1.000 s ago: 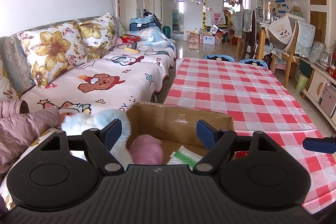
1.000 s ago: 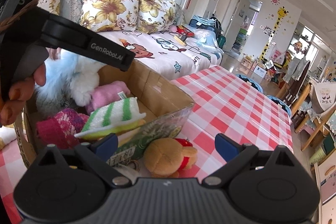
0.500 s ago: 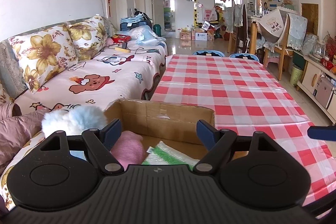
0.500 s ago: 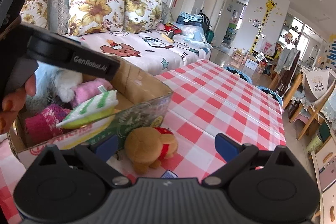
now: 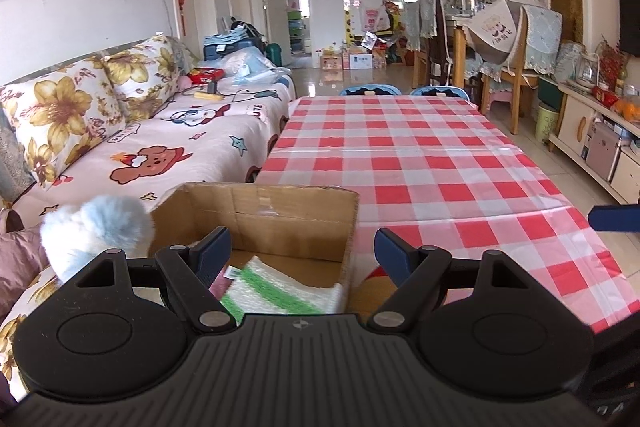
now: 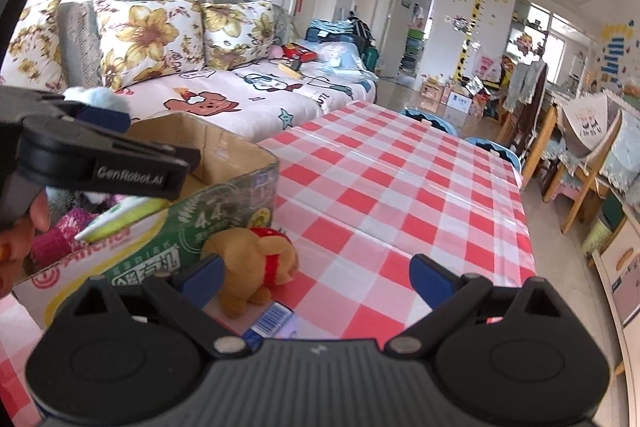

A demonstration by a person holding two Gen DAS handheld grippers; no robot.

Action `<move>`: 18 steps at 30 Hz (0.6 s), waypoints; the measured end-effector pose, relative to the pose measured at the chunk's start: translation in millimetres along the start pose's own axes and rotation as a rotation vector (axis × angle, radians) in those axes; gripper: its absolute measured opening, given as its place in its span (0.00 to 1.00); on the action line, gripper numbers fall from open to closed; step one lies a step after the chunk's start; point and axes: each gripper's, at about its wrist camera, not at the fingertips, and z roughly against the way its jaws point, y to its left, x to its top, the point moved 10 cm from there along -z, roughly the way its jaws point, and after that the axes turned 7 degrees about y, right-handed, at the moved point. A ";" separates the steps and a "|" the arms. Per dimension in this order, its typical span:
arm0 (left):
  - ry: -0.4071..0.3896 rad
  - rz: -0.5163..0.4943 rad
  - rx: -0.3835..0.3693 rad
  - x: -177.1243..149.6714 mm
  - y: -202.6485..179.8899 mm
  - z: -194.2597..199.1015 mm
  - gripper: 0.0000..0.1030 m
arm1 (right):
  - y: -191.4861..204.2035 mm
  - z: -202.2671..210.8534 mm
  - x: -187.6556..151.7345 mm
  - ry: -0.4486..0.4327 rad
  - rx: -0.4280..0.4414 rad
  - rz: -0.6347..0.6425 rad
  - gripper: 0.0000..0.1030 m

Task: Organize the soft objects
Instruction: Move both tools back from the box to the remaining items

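A cardboard box (image 5: 256,215) stands on the red-checked table (image 5: 420,155); it also shows in the right wrist view (image 6: 224,195). In it lie a white-and-green striped cloth (image 5: 280,293), a blue-white fluffy toy (image 5: 96,235) and pink knitted items (image 6: 68,231). A brown plush bear with a red scarf (image 6: 252,263) lies on the table beside the box. My left gripper (image 5: 302,253) is open and empty above the box. My right gripper (image 6: 316,273) is open and empty, its left finger beside the bear.
A sofa with flowered cushions (image 5: 80,103) and a cartoon cover runs along the table's left side. A small blue barcode packet (image 6: 272,323) lies on the table below the bear. Chairs (image 5: 512,67) and cabinets (image 5: 592,135) stand at the far right.
Both grippers have pulled back and risen from the box. The bear now sits lower and closer between the right fingers. Both stay open.
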 end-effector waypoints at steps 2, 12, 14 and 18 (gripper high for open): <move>0.002 -0.009 -0.007 -1.5 -2.1 0.0 0.95 | -6.2 1.1 -2.6 0.002 -0.004 -0.015 0.95; 0.012 -0.072 -0.035 -8.8 -18.0 4.1 0.95 | -35.9 6.8 -15.6 0.007 -0.018 -0.086 0.95; 0.014 -0.083 -0.038 -10.2 -20.8 5.1 0.95 | -41.3 8.2 -18.9 0.008 -0.022 -0.095 0.95; 0.020 -0.094 -0.048 -10.9 -22.5 2.9 0.96 | -50.9 10.8 -24.8 0.011 -0.031 -0.111 0.95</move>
